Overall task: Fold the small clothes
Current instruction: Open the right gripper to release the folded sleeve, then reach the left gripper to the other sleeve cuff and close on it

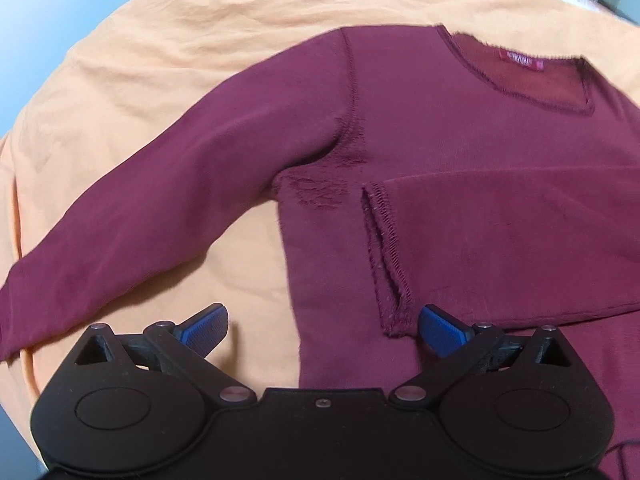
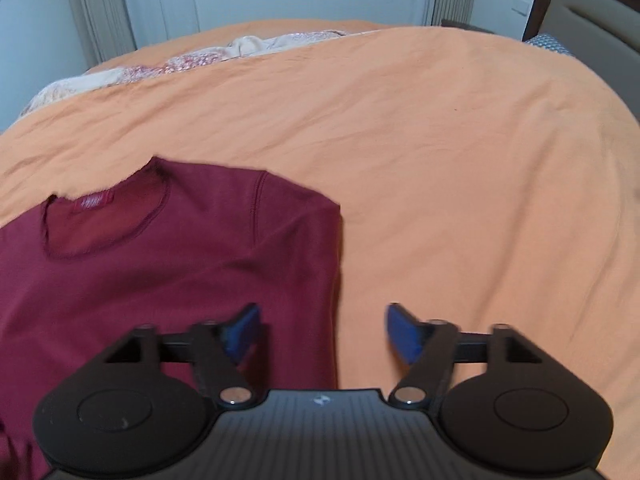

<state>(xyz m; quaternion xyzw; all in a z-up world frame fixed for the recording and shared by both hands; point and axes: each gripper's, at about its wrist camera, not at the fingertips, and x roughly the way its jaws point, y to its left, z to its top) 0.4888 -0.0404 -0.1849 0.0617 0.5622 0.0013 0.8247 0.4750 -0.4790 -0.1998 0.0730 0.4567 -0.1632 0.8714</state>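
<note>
A maroon long-sleeved top lies flat on the orange bedsheet, its neckline pointing away. One sleeve is folded across the chest, its cuff ending just before the left gripper, whose jaws are spread and hold nothing. The other sleeve stretches out over bare sheet. The right gripper is also spread and empty, above the top's straight folded edge; wide free sheet lies beside it.

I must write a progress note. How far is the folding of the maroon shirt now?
Done: the right sleeve is folded across the chest of the maroon long-sleeved shirt, which lies flat on the orange bedsheet. In hand: nothing; the left gripper and right gripper are both open. Left: the left sleeve, spread outward, and folding the body.
</note>
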